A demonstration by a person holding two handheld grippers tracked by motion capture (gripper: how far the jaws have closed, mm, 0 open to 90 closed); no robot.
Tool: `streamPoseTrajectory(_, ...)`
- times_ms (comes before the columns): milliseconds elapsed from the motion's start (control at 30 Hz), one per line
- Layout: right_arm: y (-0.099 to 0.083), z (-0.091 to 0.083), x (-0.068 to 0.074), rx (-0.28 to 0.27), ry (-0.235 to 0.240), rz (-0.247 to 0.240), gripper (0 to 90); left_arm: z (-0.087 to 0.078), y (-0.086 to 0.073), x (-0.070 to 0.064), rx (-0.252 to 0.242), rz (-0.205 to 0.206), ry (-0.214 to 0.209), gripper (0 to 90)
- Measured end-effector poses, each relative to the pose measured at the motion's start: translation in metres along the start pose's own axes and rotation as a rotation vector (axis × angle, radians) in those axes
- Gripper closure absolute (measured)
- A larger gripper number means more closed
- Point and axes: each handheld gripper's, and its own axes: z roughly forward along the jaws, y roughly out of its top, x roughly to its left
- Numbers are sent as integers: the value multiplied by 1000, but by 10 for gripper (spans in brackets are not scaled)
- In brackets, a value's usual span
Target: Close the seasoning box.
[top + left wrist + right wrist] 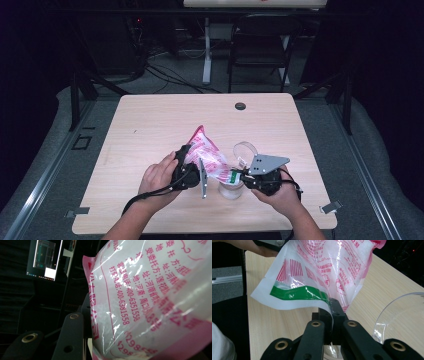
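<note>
Both grippers — left gripper [192, 169], right gripper [244, 176] — clamp, it seems, the pink-printed clear plastic bag [207, 152] near the table's [150, 115] front edge; its granules may miss the small white cup [231, 189] — mouth pinched.

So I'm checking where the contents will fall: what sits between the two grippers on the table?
In the high view, a small white cup stands between the left gripper and right gripper, under the bag both hold.

Pink-and-white plastic bag [150, 297] looms right up close, covering the right side, red print and phone numbers running across it. One black jaw stands at its lower left. Far left, a lit monitor [45, 258] glows.
</note>
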Motion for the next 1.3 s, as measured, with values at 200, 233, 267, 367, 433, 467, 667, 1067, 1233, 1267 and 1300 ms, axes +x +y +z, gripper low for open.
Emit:
streamPoseTrajectory(200,0,-1,0,-1,-2,2,900,-1,1,1,-6,4,5,610)
streamPoseTrajectory(233,0,-1,0,0,-3,2,900,-1,1,1,-7,4,6,610)
streamPoseTrajectory(267,0,-1,0,-2,-2,3,900,-1,1,1,-7,4,6,610)
streamPoseTrajectory(367,0,-1,0,0,-2,3,900,-2,1,1,-8,8,8,610)
streamPoseTrajectory(433,-1,-1,0,2,-3,2,900,-1,2,2,-10,13,10,610)
streamPoseTrajectory(467,-1,-1,0,1,-2,2,900,-1,2,2,-12,16,12,610)
streamPoseTrajectory(667,-2,-1,-1,4,-1,4,900,-2,3,2,-11,23,15,611)
streamPoseTrajectory(1067,-5,1,-3,11,2,12,900,-2,4,1,-12,30,24,611)
streamPoseTrajectory(1233,-6,1,-4,12,1,15,900,-2,5,1,-12,29,24,611)
streamPoseTrajectory(1267,-6,1,-4,14,0,13,900,-1,5,1,-11,30,24,611)
streamPoseTrajectory(1300,-6,1,-4,14,3,14,900,-1,5,1,-10,30,25,611)
